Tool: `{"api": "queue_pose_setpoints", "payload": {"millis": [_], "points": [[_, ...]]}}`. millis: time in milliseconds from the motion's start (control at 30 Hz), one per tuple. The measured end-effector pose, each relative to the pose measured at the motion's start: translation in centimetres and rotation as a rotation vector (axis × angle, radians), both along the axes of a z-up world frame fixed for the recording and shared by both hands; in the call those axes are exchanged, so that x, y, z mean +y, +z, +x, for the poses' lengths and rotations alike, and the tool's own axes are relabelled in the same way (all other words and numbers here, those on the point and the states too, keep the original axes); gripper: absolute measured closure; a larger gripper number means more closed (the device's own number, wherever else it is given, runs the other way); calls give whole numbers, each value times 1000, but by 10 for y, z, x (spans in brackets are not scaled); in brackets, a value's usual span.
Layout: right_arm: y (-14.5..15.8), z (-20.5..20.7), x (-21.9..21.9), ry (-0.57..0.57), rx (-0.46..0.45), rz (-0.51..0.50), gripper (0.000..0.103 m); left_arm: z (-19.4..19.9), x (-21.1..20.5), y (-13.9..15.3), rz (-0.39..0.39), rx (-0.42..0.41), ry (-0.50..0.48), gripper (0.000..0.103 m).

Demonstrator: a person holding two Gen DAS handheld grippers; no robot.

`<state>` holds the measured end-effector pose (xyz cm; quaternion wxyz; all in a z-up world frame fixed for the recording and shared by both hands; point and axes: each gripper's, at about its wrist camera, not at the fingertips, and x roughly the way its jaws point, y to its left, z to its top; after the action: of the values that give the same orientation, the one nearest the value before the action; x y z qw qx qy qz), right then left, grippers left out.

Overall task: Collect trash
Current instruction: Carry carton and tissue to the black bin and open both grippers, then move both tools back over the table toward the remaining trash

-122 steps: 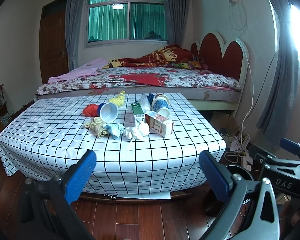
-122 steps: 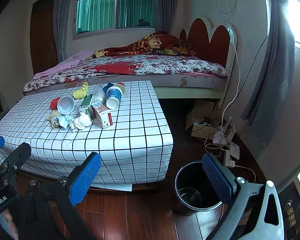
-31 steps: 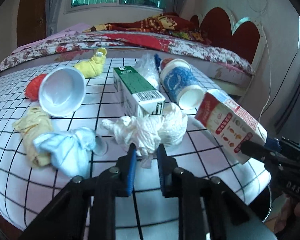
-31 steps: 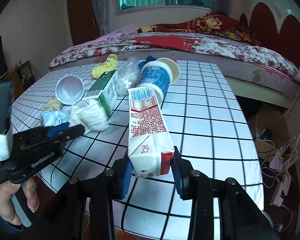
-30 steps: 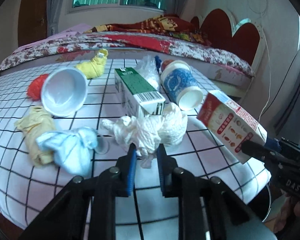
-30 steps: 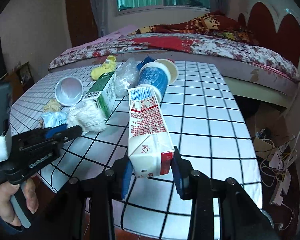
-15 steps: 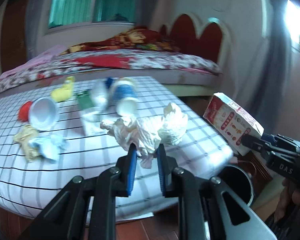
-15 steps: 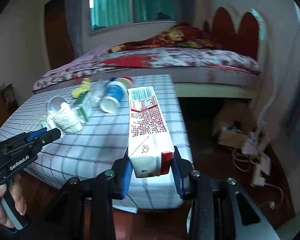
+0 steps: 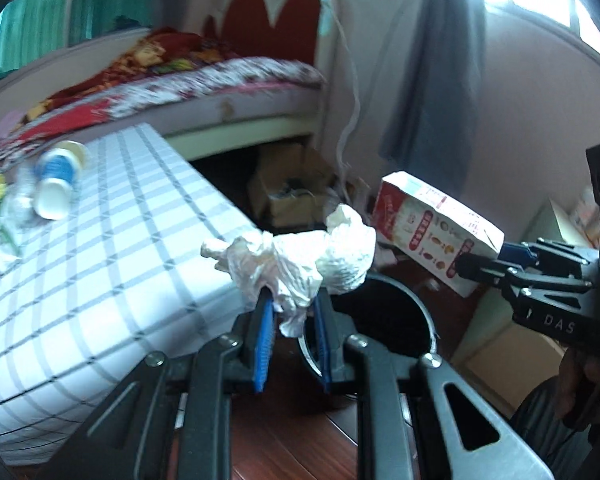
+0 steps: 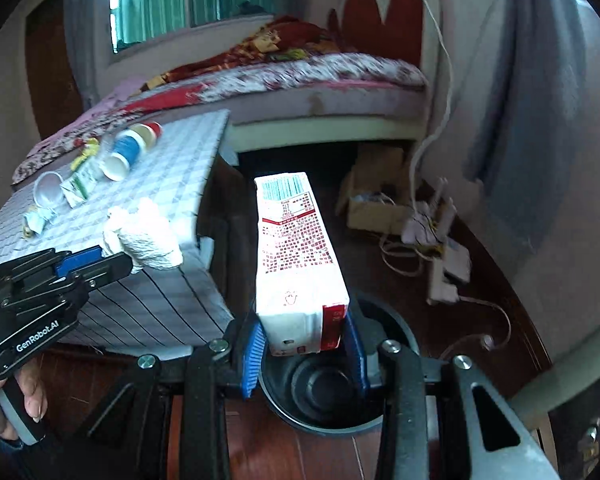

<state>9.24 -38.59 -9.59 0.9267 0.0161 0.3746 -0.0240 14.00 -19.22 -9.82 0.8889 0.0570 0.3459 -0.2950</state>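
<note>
My left gripper (image 9: 291,300) is shut on a crumpled white tissue wad (image 9: 300,256) and holds it just above the rim of the black trash bin (image 9: 388,320). My right gripper (image 10: 304,336) is shut on a red and white milk carton (image 10: 296,256) and holds it over the same bin (image 10: 324,400), which stands on the floor beside the table. In the left wrist view the carton (image 9: 432,232) and right gripper (image 9: 484,264) show at the right. In the right wrist view the tissue (image 10: 144,236) and left gripper (image 10: 96,260) show at the left.
The checked table (image 9: 112,216) still carries a blue paper cup (image 9: 56,184), a green carton (image 10: 78,188), a white cup (image 10: 46,192) and other scraps. A cardboard box (image 10: 376,200), cables and a power strip (image 10: 448,264) lie on the wooden floor. The bed (image 10: 300,76) is behind.
Both grippers have swung right and away from the table with the tissue and the carton. They now sit over the trash bin on the floor.
</note>
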Motion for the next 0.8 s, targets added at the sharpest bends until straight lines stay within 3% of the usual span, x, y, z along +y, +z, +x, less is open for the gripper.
{"api": "queue_pose_setpoints", "payload": {"millis": [333,500,567,600,633,700,800], "points": [[-47,15,-40,8,110,21,65,18,-66,-60,68,191,-100,82],[-62,32,-55,27,155,55,65,30,-77,-71,54,244,-89,80],[-74,41,-60,43,202,76,64,34,-79,-72,45,253,-88,66],[-79,44,-63,27,225,59,54,33,-79,-72,58,246,-66,39],[-84,46,-66,1,235,32,33,31,-77,-71,64,231,-41,17],[-85,41,-75,-41,223,29,10,33,-70,-68,67,200,0,4],[-80,31,-81,-93,203,15,6,32,-60,-64,83,192,58,2]]}}
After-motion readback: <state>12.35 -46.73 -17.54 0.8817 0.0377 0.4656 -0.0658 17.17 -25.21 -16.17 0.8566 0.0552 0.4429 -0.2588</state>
